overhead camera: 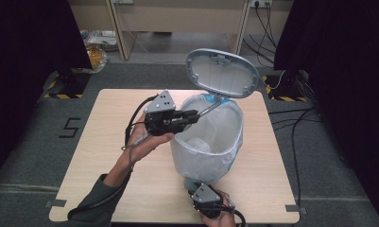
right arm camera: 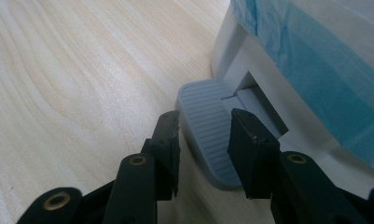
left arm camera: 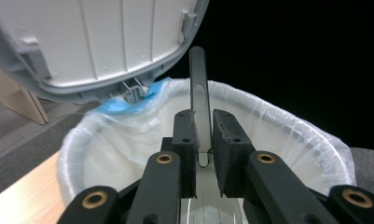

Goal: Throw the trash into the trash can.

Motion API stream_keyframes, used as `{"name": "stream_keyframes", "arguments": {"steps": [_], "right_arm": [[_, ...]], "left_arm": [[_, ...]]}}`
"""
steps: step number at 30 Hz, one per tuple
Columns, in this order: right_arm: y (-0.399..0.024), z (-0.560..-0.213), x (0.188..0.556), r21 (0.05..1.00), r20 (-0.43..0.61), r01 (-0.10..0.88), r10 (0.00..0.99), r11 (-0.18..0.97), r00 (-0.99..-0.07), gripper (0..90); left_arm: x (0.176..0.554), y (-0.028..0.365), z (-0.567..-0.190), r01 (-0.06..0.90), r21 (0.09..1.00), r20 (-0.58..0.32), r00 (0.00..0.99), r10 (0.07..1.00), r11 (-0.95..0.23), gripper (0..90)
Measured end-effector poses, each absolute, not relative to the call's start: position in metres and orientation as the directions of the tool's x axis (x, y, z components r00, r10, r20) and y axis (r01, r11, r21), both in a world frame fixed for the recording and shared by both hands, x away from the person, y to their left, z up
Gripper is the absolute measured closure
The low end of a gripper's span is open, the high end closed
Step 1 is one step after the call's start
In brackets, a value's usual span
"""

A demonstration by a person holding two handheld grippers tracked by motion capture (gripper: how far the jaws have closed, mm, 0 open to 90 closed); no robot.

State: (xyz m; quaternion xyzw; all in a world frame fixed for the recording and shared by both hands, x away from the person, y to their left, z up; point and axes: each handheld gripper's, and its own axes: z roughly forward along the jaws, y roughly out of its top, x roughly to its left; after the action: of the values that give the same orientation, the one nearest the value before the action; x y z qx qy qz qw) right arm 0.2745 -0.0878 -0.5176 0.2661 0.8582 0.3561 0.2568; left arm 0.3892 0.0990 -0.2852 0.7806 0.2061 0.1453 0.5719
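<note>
L gripper [left arm camera: 202, 140] jaws clamped on thin dark strip [left arm camera: 199, 88] over lined bin [overhead camera: 211, 142], lid [overhead camera: 221, 72] up. R gripper [right arm camera: 204, 140] jaws narrow, straddling grey pedal [right arm camera: 208, 126] on tabletop [right arm camera: 82, 70]; can't tell if pads touch.

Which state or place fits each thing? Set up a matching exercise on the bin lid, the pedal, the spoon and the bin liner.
1 lid
2 pedal
3 spoon
4 liner

a clamped in the left claw above the bin
b grey, ribbed, at the bin's foot, by the right claw
c standing open
d pale plastic folded over the bin's rim

Pairs: 1-c, 2-b, 3-a, 4-d
</note>
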Motion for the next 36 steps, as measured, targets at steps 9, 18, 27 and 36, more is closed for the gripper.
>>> {"name": "stream_keyframes", "arguments": {"steps": [9, 18, 27, 36], "right_arm": [[-0.088, -0.518, 0.275, 0.748, -0.250, 0.274, 0.639, 0.605, -0.728, 63.1], [-0.088, -0.518, 0.275, 0.748, -0.249, 0.274, 0.639, 0.604, -0.728, 63.1], [-0.088, -0.518, 0.274, 0.749, -0.246, 0.277, 0.642, 0.601, -0.726, 63.1], [-0.088, -0.518, 0.275, 0.749, -0.247, 0.276, 0.641, 0.602, -0.727, 63.1]], "left_arm": [[0.397, 0.092, -0.297, 0.179, 0.944, -0.023, 0.874, 0.485, -0.278, 79.6], [0.397, 0.093, -0.294, 0.178, 0.951, -0.035, 0.875, 0.483, -0.254, 70.3], [0.397, 0.101, -0.291, 0.198, 0.950, -0.054, 0.867, 0.495, -0.243, 57.1], [0.399, 0.116, -0.287, 0.236, 0.945, -0.079, 0.837, 0.541, -0.227, 35.7]]}}
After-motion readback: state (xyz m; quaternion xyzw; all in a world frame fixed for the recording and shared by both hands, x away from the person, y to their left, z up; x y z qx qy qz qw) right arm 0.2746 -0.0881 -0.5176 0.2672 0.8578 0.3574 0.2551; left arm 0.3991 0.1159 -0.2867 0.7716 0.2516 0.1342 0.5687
